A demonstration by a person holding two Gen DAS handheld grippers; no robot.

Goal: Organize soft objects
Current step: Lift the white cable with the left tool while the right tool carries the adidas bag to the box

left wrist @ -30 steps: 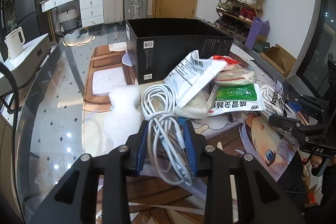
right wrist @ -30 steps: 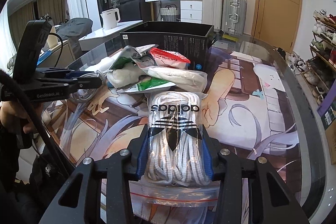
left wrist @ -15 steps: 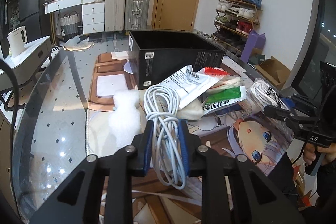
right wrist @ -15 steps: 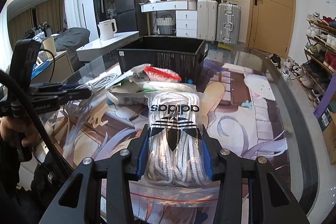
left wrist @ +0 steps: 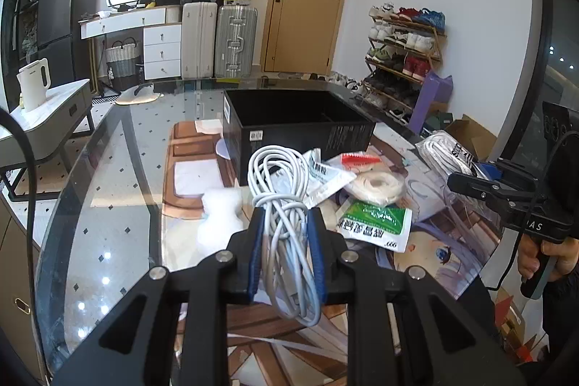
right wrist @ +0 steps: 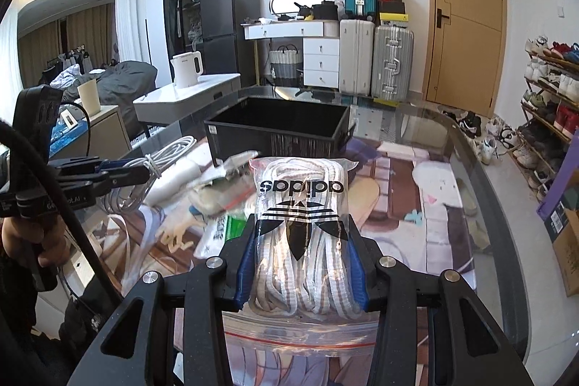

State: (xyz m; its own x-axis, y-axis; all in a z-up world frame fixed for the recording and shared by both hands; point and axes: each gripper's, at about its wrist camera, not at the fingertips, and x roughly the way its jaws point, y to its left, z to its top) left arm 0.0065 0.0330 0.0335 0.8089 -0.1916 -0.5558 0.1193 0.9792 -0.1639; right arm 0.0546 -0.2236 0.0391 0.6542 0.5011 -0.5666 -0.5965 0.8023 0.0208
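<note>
A glass table (left wrist: 119,169) carries an open black box (left wrist: 296,129) behind loose packets. The right gripper (right wrist: 300,241) clamps a bag of laces (right wrist: 302,223) above it; the left gripper (left wrist: 286,234) pinches a coiled white cable (left wrist: 282,190).

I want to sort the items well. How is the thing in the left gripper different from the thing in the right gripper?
The left gripper holds a bare white cable bundle; the right gripper holds a bag of laces in clear plastic. The cable bundle is thin and plain, with loose loops hanging below the jaws; the bag of laces is wider, flat, with a black logo. Both are pale, soft coils, each clamped between blue pads above the table.
</note>
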